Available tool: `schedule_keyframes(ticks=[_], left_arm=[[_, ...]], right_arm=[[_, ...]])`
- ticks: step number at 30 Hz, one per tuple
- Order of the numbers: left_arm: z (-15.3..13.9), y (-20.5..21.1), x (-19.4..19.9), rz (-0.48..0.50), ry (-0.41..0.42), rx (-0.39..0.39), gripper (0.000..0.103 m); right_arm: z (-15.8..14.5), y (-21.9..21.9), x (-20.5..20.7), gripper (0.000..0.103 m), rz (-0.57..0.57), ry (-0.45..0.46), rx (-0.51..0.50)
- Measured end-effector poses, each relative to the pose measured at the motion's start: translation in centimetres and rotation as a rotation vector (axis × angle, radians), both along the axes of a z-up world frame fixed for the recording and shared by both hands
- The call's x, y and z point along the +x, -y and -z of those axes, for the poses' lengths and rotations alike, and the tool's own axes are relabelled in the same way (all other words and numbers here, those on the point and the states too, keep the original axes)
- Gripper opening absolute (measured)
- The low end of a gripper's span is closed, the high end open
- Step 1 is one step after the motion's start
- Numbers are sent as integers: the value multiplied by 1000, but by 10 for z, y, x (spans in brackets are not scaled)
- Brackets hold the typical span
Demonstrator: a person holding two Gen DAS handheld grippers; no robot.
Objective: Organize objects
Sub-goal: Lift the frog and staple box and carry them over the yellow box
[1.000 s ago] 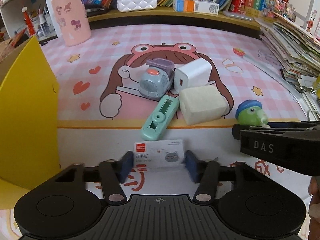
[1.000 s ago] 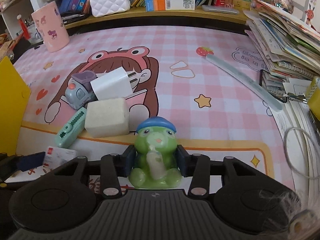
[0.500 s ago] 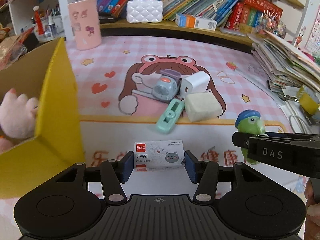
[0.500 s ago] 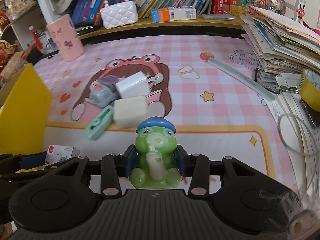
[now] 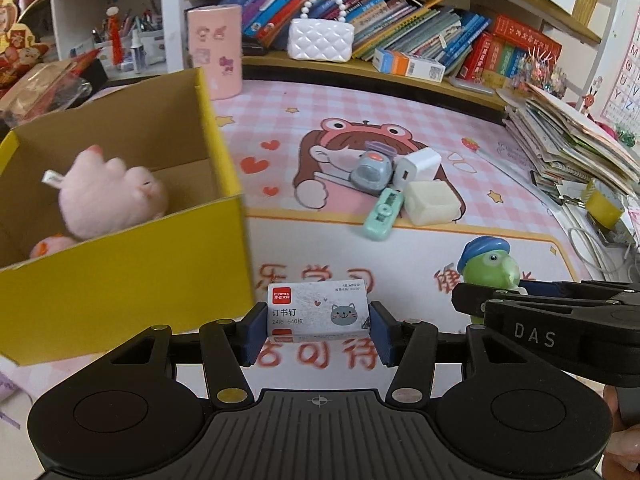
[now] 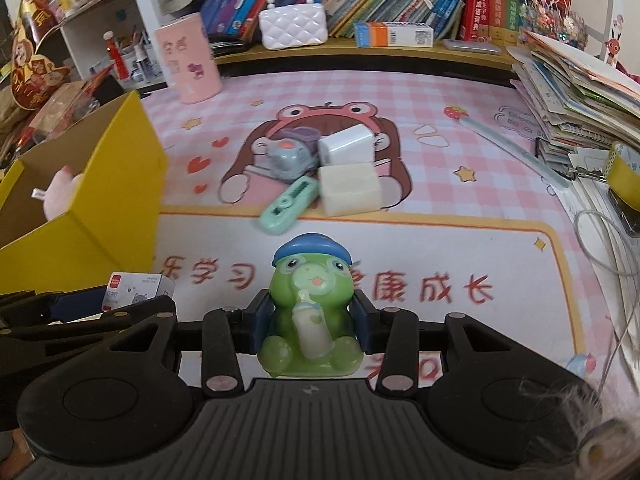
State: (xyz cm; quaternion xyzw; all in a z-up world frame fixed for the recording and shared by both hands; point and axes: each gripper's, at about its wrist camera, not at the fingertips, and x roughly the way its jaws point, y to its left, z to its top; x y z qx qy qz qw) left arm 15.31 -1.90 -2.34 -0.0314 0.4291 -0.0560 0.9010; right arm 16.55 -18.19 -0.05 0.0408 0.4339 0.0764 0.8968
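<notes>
Both loads lifted off mat since 1 s ago: left gripper [image 5: 318, 326] clamps staple box [image 5: 318, 316], right gripper [image 6: 310, 326] clamps green frog toy [image 6: 310, 320]; yellow box [image 5: 120, 276], now at 9 o'clock, likely next.

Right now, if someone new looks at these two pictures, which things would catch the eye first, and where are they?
First, each gripper holds something: the left gripper clamps a small staple box, and the right gripper clamps a green frog toy with a blue cap. Next comes the yellow cardboard box on the left, with a pink plush toy inside. On the pink cartoon desk mat, a small cluster of objects remains.
</notes>
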Motion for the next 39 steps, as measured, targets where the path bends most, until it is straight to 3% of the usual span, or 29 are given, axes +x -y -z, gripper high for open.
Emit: schedule_keyframes(ticks=[23, 39], left_arm=[[-10, -117, -102, -146, 26, -5, 52], [-21, -168, -143, -212, 80, 3, 52]], right_arm=[[-4, -125, -89, 40, -155, -6, 8], [-12, -177, -123, 40, -220, 30, 18]])
